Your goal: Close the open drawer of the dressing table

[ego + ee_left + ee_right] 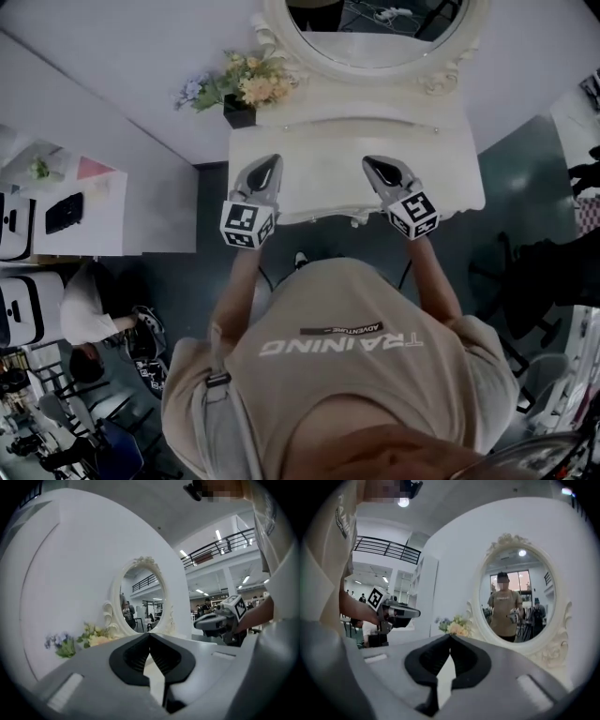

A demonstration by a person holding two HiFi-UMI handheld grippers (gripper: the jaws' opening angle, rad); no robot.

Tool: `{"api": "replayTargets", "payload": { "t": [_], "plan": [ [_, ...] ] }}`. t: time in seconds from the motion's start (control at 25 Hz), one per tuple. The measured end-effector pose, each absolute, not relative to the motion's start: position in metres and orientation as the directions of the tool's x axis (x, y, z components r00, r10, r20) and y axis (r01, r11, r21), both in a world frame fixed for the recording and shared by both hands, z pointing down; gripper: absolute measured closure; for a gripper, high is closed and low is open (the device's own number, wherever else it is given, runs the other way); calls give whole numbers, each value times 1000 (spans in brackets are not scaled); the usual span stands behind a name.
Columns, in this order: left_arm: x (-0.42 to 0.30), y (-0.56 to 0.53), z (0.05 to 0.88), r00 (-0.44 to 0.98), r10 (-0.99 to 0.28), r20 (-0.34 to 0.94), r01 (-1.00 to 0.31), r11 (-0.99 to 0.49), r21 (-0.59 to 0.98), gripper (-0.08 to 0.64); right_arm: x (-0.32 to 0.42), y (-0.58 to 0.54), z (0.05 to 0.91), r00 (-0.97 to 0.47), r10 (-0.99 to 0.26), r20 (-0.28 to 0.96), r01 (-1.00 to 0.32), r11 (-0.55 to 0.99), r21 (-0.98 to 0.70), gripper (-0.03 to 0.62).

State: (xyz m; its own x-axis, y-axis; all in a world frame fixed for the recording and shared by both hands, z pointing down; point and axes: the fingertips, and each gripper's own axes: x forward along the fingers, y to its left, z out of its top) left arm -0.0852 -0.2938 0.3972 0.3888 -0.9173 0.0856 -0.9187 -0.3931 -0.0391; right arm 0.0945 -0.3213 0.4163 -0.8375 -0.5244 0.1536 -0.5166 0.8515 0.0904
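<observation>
Two sets here: left tongs [270, 167] and right tongs [378, 169], both pinched shut on nothing, hovering side by side over the dressing table worktop [323, 187]. Can't make out the drawer from above.

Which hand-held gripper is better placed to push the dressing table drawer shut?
Probably right. The left hand-held gripper and right hand-held gripper hover shut over the dressing table, but the right is nearer the knob at its front edge.

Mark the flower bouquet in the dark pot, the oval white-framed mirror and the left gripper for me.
Pale flower bouquet in a dark pot [246, 84]: head view, on the blossoms.
Oval white-framed mirror [516, 599]: right gripper view, on the glass.
Left gripper [272, 160]: head view, at its closed tips.
</observation>
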Motion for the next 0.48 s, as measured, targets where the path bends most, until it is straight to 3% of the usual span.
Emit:
{"api": "replayTargets", "payload": {
  "t": [0.2, 0.48],
  "plan": [
    [-73, -302, 377, 383, -923, 31, -917, -384, -108, 560, 99, -329, 375, -816, -577, 22, -573, 814, 97, 588],
    [-66, -307, 359, 398, -917, -14, -911, -393, -124, 560, 118, -332, 385, -774, -629, 75, -624, 777, 83, 589]
  ]
}}
